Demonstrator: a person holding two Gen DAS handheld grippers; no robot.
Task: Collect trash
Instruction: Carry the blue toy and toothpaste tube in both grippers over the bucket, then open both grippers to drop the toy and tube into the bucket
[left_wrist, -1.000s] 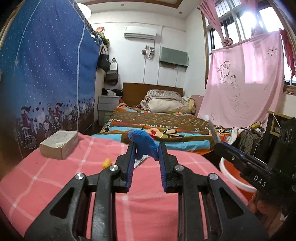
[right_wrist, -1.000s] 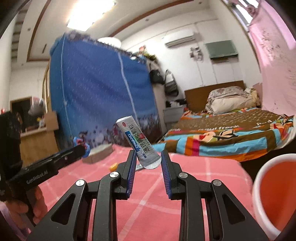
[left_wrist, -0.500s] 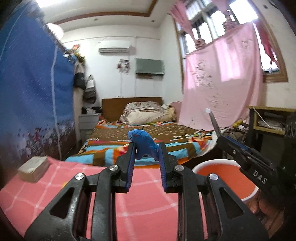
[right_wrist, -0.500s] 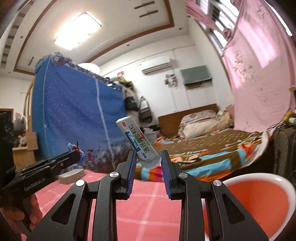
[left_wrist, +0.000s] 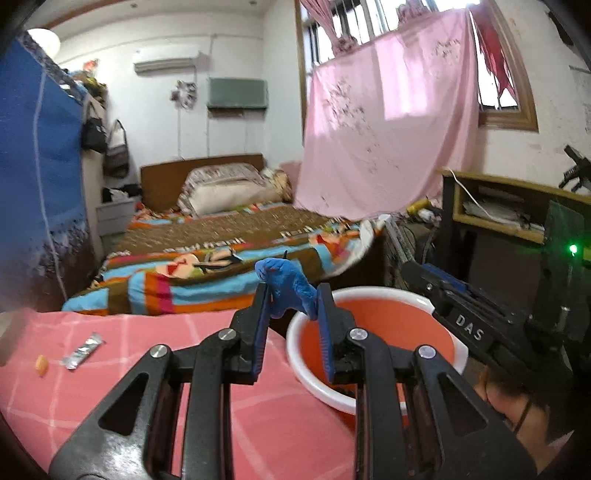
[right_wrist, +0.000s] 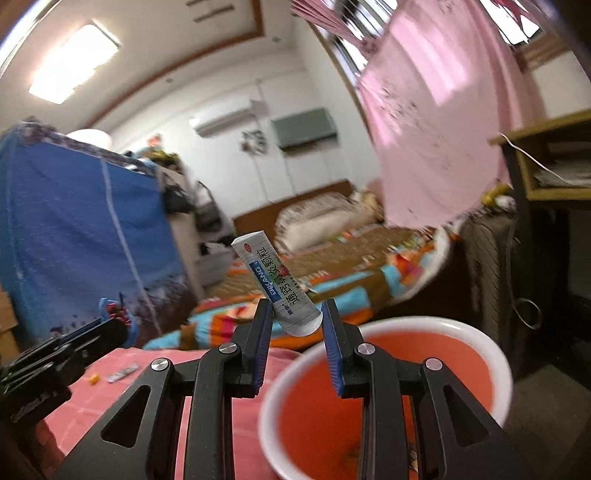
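My left gripper (left_wrist: 291, 301) is shut on a crumpled blue wrapper (left_wrist: 286, 286), held at the near rim of an orange basin with a white rim (left_wrist: 424, 303). My right gripper (right_wrist: 297, 314) is shut on a white and blue printed sachet (right_wrist: 275, 282) that sticks up to the left, just above the same basin's rim (right_wrist: 502, 369). In the right wrist view the left gripper (right_wrist: 107, 321) shows at far left with the blue wrapper (right_wrist: 110, 308). The right gripper's body (left_wrist: 461, 317) crosses the right of the left wrist view.
On the pink checked tablecloth (left_wrist: 147, 369) lie a silver wrapper (left_wrist: 83, 350) and a small orange scrap (left_wrist: 41, 364). Beyond the table stands a bed with a striped cover (left_wrist: 207, 266). A wooden desk (left_wrist: 517, 206) and a pink curtain (left_wrist: 388, 129) are at right.
Both grippers have swung to the right, away from the table's middle and toward the orange basin, which now fills the lower right. Each keeps its piece of trash. The tissue box has left the views.
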